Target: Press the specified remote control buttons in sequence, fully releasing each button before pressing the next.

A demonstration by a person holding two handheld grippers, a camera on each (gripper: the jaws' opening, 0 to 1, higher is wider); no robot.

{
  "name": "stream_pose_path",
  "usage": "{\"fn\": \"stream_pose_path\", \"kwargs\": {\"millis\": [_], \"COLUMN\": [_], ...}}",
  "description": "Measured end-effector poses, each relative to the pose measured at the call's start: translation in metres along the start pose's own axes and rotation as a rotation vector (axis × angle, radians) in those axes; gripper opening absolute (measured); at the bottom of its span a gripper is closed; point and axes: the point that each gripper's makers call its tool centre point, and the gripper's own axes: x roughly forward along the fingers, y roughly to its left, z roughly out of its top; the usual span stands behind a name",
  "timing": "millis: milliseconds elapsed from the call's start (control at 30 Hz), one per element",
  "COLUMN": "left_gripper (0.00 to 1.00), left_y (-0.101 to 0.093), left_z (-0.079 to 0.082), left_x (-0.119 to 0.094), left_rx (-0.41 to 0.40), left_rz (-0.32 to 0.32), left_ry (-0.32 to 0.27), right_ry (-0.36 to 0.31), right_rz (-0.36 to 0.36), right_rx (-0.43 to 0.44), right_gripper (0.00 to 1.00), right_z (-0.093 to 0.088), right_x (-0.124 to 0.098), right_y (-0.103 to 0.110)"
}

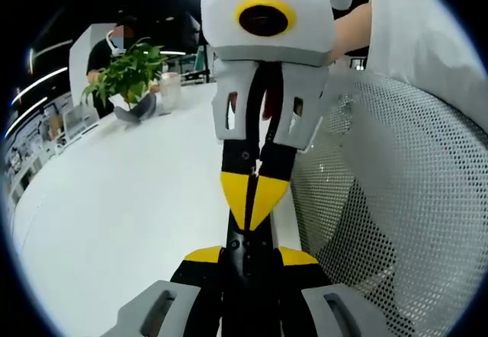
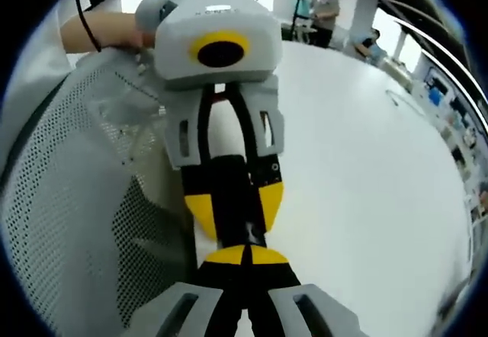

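Yellow-tipped jaws of the left gripper (image 1: 248, 258) rise from the bottom of the left gripper view, standing apart and clamped on a slim black remote control (image 1: 245, 270) that runs forward between them. Straight ahead, the right gripper (image 1: 255, 197) faces it head-on, its two yellow tips pressed together into one point that rests on the far part of the remote. Whether a button is pushed down under that point cannot be told, since the remote's face is hidden

In the right gripper view the right gripper (image 2: 245, 255) has its jaws clenched, tips touching each other and meeting the near end of the remote control (image 2: 229, 188). Beyond them the left gripper (image 2: 232, 201) grips the black body from both sides, a yellow tip on each flank

Just beside both grippers, on the person's side, stands a white mesh chair back (image 1: 404, 200) (image 2: 69, 200). On the other side spreads a white table (image 1: 130, 200) (image 2: 358, 184). Behind the left gripper a hand (image 2: 107, 30) holds its body. Far ahead of the left gripper, at the table's far edge, sits a green plant (image 1: 126, 70) with a person (image 1: 103, 55) behind it
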Motion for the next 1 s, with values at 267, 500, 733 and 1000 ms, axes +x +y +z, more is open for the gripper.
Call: {"fn": "stream_pose_path", "kwargs": {"millis": [267, 500, 733, 1000], "left_gripper": [0.26, 0.26, 0.26, 0.25], "left_y": [0.001, 0.001, 0.001, 0.002], "left_z": [0.000, 0.000, -0.002, -0.008], "left_x": [0.000, 0.000, -0.002, -0.011], "left_rx": [-0.001, -0.001, 0.000, -0.010], "left_rz": [0.002, 0.003, 0.003, 0.014], "left_ry": [-0.001, -0.001, 0.008, 0.024], "right_ry": [0.050, 0.009, -0.016, -0.023], "right_rz": [-0.012, -0.063, -0.070, -0.054], "right_rx": [-0.086, -0.069, -0.071, -0.046], "right_gripper": [0.00, 0.00, 0.00, 0.00], "right_z": [0.002, 0.002, 0.001, 0.000], "right_x": [0.003, 0.002, 0.001, 0.000], "right_y": [0.002, 0.002, 0.002, 0.002]}}
